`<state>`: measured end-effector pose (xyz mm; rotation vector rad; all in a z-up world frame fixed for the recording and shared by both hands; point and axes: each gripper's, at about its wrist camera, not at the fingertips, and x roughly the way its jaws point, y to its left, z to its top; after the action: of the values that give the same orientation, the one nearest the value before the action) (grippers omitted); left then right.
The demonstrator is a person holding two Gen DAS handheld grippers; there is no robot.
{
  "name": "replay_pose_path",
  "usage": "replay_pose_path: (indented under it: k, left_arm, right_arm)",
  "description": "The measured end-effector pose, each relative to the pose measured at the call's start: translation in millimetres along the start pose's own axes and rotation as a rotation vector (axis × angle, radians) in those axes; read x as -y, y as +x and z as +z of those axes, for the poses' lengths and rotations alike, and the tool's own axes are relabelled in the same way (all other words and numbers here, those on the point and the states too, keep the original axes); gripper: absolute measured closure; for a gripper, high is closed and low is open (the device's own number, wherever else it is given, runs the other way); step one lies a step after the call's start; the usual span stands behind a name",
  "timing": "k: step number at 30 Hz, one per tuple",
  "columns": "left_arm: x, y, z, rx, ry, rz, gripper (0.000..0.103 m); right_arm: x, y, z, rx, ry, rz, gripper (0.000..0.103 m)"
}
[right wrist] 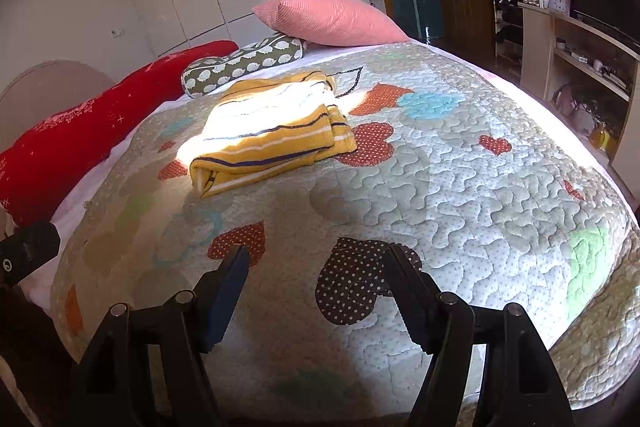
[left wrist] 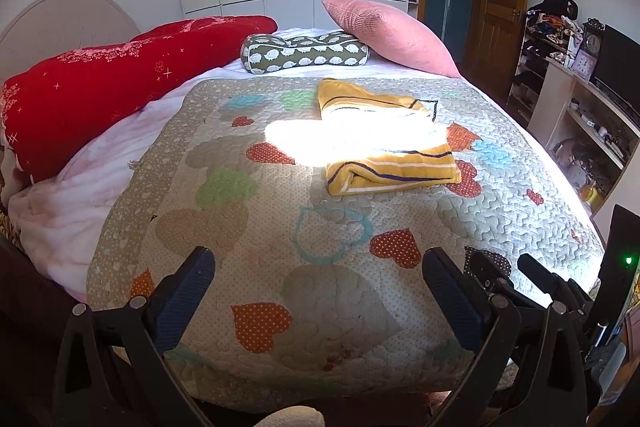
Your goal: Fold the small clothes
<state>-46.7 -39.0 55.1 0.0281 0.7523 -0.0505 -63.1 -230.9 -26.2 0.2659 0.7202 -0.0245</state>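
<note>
Above the quilt (left wrist: 280, 267), both grippers (left wrist: 318, 269) (right wrist: 316, 259) level, spread, empty.

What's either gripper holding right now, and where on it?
Nothing. The left gripper and right gripper are both open and empty above the quilt; the folded garment lies untouched.

Bed cover: I see a heart-patterned quilt (left wrist: 320, 291).
Far end: a pink pillow (left wrist: 390, 37), a green bolster (left wrist: 304, 51) touching it.
Left: a red blanket (left wrist: 120, 79).
Right: my view catches wooden shelves (right wrist: 580, 67).
</note>
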Motion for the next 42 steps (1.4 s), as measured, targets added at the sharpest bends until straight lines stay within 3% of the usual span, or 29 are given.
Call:
replay_pose_path:
  k: [9,18,42]
  left_arm:
    - [3,14,-6,-0.076,0.006,-0.016,0.0]
    - [5,16,-8,-0.079,0.015,-0.039,0.0]
    - [2,31,-18,-0.141,-0.011,-0.061,0.0]
  right_arm:
    - [-2,9,-4,-0.029,-0.013,0.002,0.028]
    - [-4,3,-2,0.008,-0.042,-0.039,0.028]
    - [-3,10,-7,-0.011,-0.056,-0.057,0.025]
